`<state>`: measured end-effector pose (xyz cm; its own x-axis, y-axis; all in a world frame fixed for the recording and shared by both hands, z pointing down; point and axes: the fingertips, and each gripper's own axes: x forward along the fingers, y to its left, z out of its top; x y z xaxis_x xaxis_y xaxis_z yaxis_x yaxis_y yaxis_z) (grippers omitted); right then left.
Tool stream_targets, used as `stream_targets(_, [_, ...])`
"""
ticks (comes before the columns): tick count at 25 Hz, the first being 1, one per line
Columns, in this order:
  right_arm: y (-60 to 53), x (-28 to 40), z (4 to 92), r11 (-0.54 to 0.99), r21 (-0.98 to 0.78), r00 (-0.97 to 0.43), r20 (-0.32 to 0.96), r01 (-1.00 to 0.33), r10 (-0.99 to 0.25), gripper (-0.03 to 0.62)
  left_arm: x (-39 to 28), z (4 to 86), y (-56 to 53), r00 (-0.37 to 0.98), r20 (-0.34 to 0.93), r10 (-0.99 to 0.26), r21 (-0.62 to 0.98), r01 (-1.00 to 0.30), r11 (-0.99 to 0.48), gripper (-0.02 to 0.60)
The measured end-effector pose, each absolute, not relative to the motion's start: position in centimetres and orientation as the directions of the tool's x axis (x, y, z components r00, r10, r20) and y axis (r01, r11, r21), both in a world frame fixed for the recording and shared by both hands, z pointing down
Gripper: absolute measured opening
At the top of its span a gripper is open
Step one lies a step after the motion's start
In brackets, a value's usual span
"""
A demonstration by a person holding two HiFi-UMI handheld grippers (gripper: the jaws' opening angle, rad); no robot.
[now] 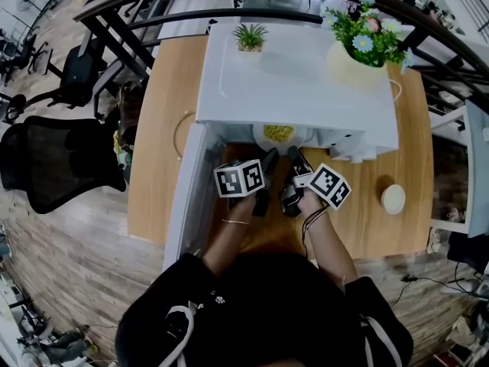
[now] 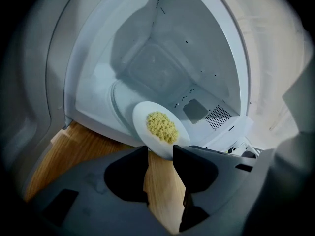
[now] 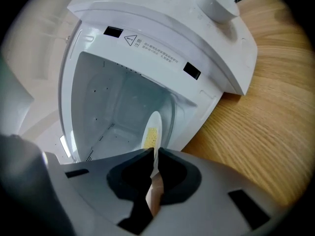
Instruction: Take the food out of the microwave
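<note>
At the open mouth of a white microwave point(image 1: 290, 82), the right gripper point(image 3: 153, 153) is clamped on the near rim of a thin white plate point(image 2: 142, 113), which runs edge-on between its almost closed jaws. The left gripper point(image 2: 160, 150) is not gripping: its dark jaws stand well apart, and the plate's rim sits at the gap between their tips without either pad pressing on it. The plate lies at the front of the microwave's cavity, half out over the sill, with a small heap of yellow, crumbly food point(image 2: 162, 127) on it. The microwave stands on a light wooden table point(image 1: 157, 167) over a plank floor point(image 1: 76, 251), and a black mesh office chair point(image 1: 57, 163) is well to its left. Its door point(image 1: 187, 197) hangs open on the left side. On its smooth flat top are a cream vase of flowers point(image 1: 359, 60) and a small spiky potted plant point(image 1: 250, 37). A round white object point(image 1: 393, 199) rests on the table to the microwave's right.
</note>
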<state>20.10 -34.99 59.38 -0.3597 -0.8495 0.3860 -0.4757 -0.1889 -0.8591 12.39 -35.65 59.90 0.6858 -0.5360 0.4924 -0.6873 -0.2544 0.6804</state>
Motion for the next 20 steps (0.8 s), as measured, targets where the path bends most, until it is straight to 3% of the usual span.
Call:
stream_targets(8, [-33.2,20.5,59.6,-0.219,-0.889,-0.343,0.368,-0.403,-0.864,0.032,12.5,59.3,-34.3,0.708,0.457,-0.538,0.721,-0.649,-0.242,0.117])
stream_targets(20, [-30.3,21.1,57.8,-0.178,-0.901,-0.34,0.324,-0.396,-0.883,0.034,13.2,57.6,-31.5,0.721,0.42,-0.552,0.712,-0.638,-0.292,0.107])
